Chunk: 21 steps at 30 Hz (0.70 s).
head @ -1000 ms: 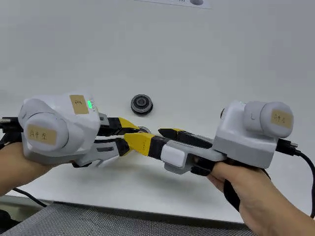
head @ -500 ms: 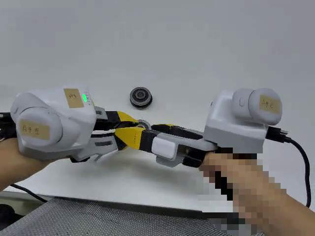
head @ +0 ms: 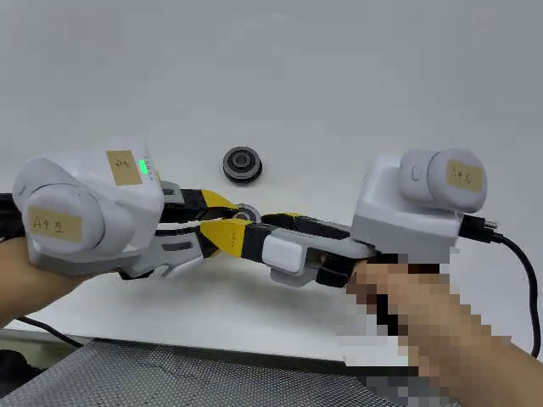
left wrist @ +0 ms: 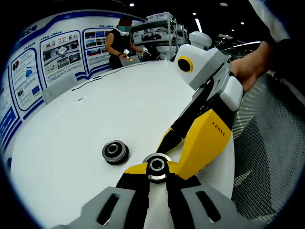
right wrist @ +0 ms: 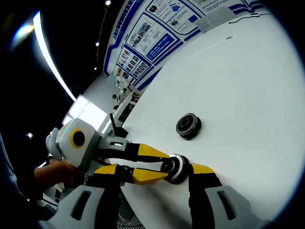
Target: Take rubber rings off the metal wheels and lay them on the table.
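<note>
Closest to me, a grey mesh mat runs along the near edge of the white tabletop. A black cable trails off the back of the right-hand unit. Just above the mat I have the left tongs coming in from the left and the right tongs from the right, tips meeting nose to nose over the tabletop. Between them is the held wheel, a small metal wheel with a dark band round its rim, lifted a little clear of the surface. In the left gripper view my left tongs are clenched on it, yellow tips pressed to either side of the wheel, with the big yellow jaw of the right unit slanting in beside it. In the right gripper view the right tongs are also clamped onto that wheel, one jaw on each side of its rim, while the left unit's jaws reach in from the left and touch it too. I cannot tell from here whether the dark band has come loose at all. Just beyond the tips, apart from them, the second wheel lies flat on the tabletop with its black rubber ring on. Farther off, blue-and-white wall panels line the room, and a person stands at the tabletop's far end.
</note>
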Motion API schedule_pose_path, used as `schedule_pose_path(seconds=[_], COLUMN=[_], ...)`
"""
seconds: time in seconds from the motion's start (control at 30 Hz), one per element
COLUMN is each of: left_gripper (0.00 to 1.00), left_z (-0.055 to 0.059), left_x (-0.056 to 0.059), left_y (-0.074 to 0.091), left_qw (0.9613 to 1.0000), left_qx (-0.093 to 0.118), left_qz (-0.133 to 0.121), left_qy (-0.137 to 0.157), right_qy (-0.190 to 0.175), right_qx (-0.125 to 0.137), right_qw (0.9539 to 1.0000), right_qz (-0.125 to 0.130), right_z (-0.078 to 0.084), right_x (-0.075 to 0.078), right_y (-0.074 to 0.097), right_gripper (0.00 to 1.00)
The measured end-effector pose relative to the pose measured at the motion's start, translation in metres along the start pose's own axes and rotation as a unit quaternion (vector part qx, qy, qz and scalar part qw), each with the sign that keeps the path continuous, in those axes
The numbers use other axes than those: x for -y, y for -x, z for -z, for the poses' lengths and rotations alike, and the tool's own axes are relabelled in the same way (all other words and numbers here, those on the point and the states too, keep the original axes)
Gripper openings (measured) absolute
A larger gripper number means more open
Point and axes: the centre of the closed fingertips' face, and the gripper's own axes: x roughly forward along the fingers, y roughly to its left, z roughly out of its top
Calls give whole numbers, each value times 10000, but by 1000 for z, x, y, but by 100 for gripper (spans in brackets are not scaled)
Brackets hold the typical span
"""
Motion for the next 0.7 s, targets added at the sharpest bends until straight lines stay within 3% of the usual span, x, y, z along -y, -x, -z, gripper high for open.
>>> schedule_pose_path(seconds=[0.37,0.7], left_gripper=[13,13], left_z=[0,1], left_x=[0,-1], left_y=[0,-1], left_qw=[10000,10000], left_qx=[-12,-31], left_qz=[5,11], left_qy=[-17,-41], right_qy=[-90,-388], right_qx=[-40,-20], right_qw=[9999,9992], right_qz=[-29,-102], right_z=[2,3], right_x=[-2,-3], right_y=[3,6], right_gripper=[56,55])
